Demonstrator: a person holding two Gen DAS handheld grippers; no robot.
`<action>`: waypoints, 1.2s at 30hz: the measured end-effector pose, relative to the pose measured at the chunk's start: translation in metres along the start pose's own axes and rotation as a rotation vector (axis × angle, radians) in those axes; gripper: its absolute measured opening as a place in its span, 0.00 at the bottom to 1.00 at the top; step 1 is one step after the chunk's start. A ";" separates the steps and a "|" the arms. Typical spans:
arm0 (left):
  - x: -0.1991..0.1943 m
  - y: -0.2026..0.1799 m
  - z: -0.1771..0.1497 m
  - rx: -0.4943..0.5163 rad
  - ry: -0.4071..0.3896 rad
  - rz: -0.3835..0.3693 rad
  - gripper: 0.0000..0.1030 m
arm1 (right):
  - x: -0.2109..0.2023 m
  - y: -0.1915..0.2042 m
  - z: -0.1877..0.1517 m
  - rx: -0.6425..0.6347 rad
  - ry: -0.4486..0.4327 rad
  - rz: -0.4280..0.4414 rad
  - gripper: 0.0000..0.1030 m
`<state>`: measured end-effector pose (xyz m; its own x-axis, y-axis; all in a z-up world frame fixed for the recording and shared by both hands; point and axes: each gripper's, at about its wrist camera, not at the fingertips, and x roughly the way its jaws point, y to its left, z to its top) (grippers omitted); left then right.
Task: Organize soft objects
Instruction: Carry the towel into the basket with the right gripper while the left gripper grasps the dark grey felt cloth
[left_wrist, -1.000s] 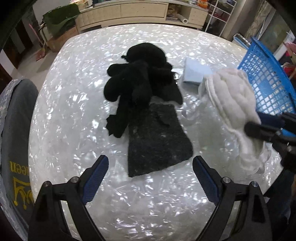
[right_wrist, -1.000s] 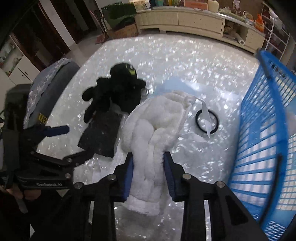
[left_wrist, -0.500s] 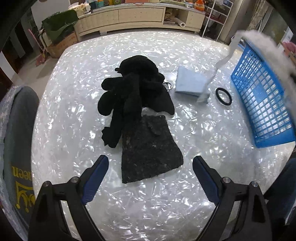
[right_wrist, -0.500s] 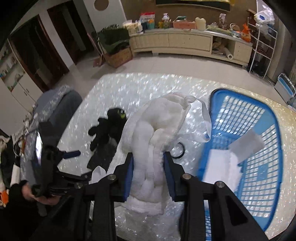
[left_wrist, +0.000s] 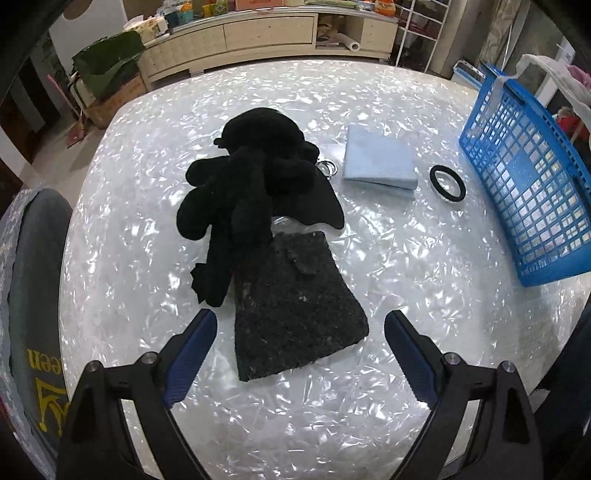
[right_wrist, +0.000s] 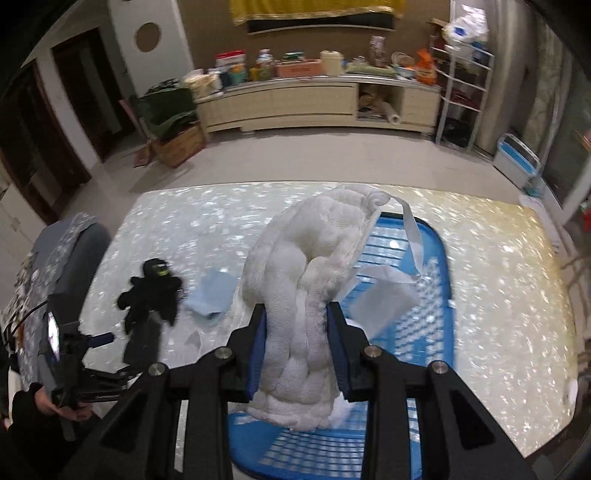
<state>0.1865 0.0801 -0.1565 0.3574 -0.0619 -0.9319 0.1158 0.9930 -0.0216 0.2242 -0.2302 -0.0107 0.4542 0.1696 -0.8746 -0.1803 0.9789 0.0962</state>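
right gripper clenching the white fluffy cloth, hanging above the blue basket at the table's right edge | left gripper gaping, empty | risk: trailing ribbon snagging the rim, cloth draping outside | black plush, dark felt pad, blue cloth, black ring lying mid-table, none obstructing.

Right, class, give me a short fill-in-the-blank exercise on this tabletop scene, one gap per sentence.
1. The right gripper is clamped on a fluffy ____ towel.
2. That towel hangs above the ____ basket.
3. The left gripper is open, and the dark grey ____ lies between its fingers.
4. The black ring lies between the basket and the light blue ____.

Missing words: white; blue; cloth; cloth
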 end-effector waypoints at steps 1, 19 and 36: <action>0.001 0.000 0.000 0.004 0.004 -0.001 0.89 | 0.001 -0.007 -0.001 0.012 0.004 -0.013 0.30; 0.033 -0.007 0.002 0.087 0.062 0.011 0.81 | 0.063 -0.030 -0.014 0.041 0.199 -0.068 0.22; 0.041 -0.023 0.002 0.145 0.062 0.020 0.70 | 0.077 -0.020 -0.022 0.041 0.232 -0.022 0.22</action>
<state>0.2007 0.0549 -0.1938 0.3038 -0.0311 -0.9522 0.2436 0.9688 0.0460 0.2436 -0.2389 -0.0898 0.2446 0.1221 -0.9619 -0.1351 0.9867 0.0909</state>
